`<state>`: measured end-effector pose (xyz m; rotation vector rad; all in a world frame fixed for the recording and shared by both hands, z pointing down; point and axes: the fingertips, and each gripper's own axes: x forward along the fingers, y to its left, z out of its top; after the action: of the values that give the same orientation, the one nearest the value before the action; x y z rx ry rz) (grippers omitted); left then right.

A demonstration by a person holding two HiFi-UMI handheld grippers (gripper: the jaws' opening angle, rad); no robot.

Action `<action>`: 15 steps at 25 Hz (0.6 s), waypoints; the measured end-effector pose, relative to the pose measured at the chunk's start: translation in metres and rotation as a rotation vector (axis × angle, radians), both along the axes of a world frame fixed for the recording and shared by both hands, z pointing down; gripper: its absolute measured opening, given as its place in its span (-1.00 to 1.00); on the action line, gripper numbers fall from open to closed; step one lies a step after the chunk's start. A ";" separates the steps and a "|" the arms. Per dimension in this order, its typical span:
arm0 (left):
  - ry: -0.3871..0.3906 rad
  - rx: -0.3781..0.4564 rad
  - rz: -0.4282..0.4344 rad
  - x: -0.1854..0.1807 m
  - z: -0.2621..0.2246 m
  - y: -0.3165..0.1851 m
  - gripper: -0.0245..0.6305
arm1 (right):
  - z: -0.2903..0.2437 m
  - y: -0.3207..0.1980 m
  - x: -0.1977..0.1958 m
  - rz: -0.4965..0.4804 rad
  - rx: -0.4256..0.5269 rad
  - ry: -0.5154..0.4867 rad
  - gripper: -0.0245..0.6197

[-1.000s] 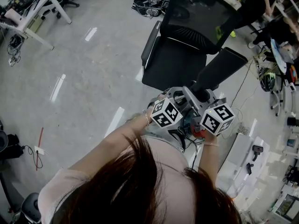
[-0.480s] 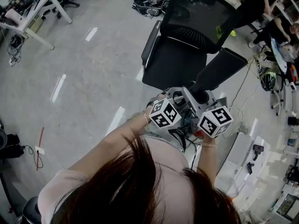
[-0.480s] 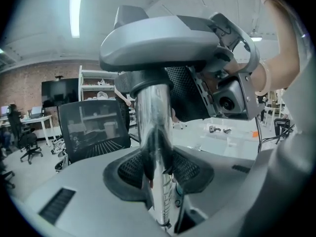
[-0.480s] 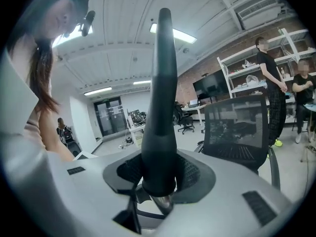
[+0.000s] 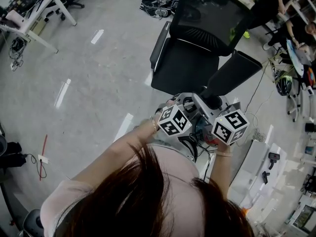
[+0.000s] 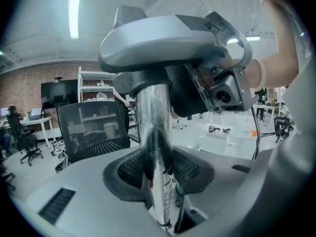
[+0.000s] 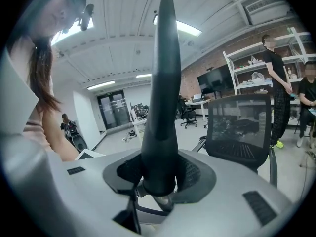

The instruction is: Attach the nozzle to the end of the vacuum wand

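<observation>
Close against the person's chest, the two tools meet in front of a black office chair (image 5: pixel 187 63). The left gripper (image 6: pixel 157 174) is clamped around the shiny vacuum wand (image 6: pixel 154 132), its jaws standing fairly wide to take the tube. The right gripper (image 7: pixel 159 174) is likewise closed round the thick base of the dark tapered nozzle (image 7: pixel 162 98), whose tip points up and away. From where I stand, the nozzle's collar seems to meet a metal end just beneath it, though I can't tell how far it is seated. To do this well, I'd hold the wand steady, line both axes up dead straight, then push the nozzle along the tube with a slight twist until it stops, with no sideways force. No brand or lettering is readable. Each gripper's cube (image 5: pixel 174 121) shows only square black-and-white markers.
</observation>
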<state>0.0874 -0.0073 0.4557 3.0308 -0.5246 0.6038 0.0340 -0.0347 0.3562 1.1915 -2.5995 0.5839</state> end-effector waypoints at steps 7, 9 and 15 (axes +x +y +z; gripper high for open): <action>0.000 0.004 0.013 0.000 0.002 0.005 -0.48 | 0.003 0.006 -0.002 -0.038 -0.024 0.048 -0.39; 0.000 0.004 0.012 -0.001 0.001 0.005 -0.48 | 0.000 0.008 -0.002 -0.042 -0.036 0.038 -0.39; 0.004 -0.001 0.003 -0.002 0.001 0.002 -0.48 | -0.007 0.008 0.002 -0.032 -0.014 0.016 -0.38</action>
<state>0.0851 -0.0048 0.4567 3.0323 -0.5194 0.5981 0.0359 -0.0268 0.3493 1.1442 -2.5921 0.5825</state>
